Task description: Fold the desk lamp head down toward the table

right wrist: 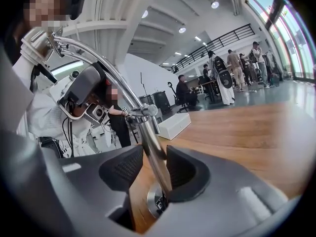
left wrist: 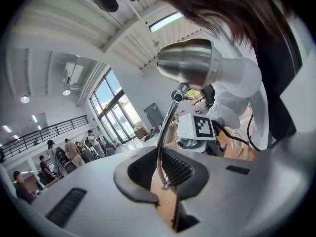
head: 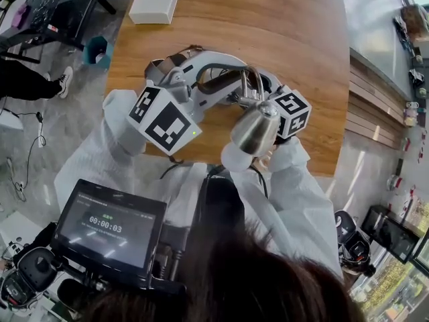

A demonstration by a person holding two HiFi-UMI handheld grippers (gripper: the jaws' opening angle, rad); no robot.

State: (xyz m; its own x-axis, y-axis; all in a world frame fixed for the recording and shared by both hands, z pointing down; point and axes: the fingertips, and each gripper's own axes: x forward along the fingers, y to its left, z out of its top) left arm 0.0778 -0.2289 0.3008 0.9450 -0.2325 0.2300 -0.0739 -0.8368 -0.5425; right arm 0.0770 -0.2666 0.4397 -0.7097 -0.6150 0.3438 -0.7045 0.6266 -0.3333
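The desk lamp stands on the wooden table (head: 268, 25) near its front edge, with its chrome head (head: 257, 129) tilted towards me. In the left gripper view the head (left wrist: 190, 63) hangs above the jaws on a thin curved arm (left wrist: 167, 132). My left gripper (left wrist: 165, 169) is shut on that thin arm just under the head. My right gripper (right wrist: 150, 169) stands open around the thicker lower post (right wrist: 154, 157). The post lies against the right-hand pad, with a gap to the left-hand pad. The round base (right wrist: 157, 201) shows below the jaws.
A white box (head: 156, 0) lies at the table's far edge. The table's front edge runs just below the lamp. Several people stand in the hall behind (right wrist: 222, 78). A black screen unit (head: 110, 227) sits low at my left.
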